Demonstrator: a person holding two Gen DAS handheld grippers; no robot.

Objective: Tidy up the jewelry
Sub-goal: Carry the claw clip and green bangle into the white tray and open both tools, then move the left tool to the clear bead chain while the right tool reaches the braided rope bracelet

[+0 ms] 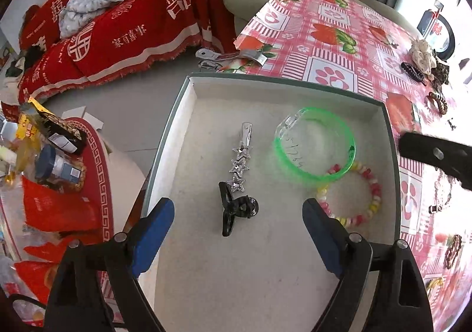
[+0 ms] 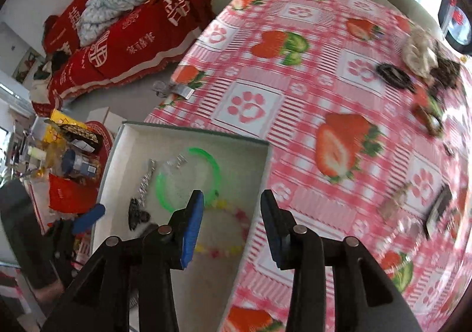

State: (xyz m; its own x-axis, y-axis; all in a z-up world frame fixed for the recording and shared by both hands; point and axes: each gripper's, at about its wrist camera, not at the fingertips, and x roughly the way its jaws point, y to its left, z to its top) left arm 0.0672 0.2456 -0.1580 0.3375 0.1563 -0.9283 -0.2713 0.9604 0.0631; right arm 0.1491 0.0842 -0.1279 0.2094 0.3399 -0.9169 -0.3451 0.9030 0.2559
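A shallow white box (image 1: 265,287) (image 2: 188,134) lies on the table with jewelry in it: a silver star hair clip (image 1: 240,165) (image 2: 146,180), a black claw clip (image 1: 236,209) (image 2: 137,214), a clear green bangle (image 1: 314,144) (image 2: 212,167) and a pink-yellow bead bracelet (image 1: 367,202) (image 2: 239,217). My left gripper (image 1: 237,215) hangs open over the box, the black claw clip lying loose between its blue pads. My right gripper (image 2: 231,209) is open above the box's right edge, holding nothing; the view is blurred.
More jewelry lies on the strawberry tablecloth (image 2: 324,90) at the far right: a cream scrunchie (image 1: 423,53) (image 2: 417,53), dark hair ties (image 1: 411,69) (image 2: 393,74) and beaded bracelets (image 1: 438,100). A metal clip (image 1: 233,56) holds the cloth's edge. A red-covered sofa (image 1: 132,22) stands beyond.
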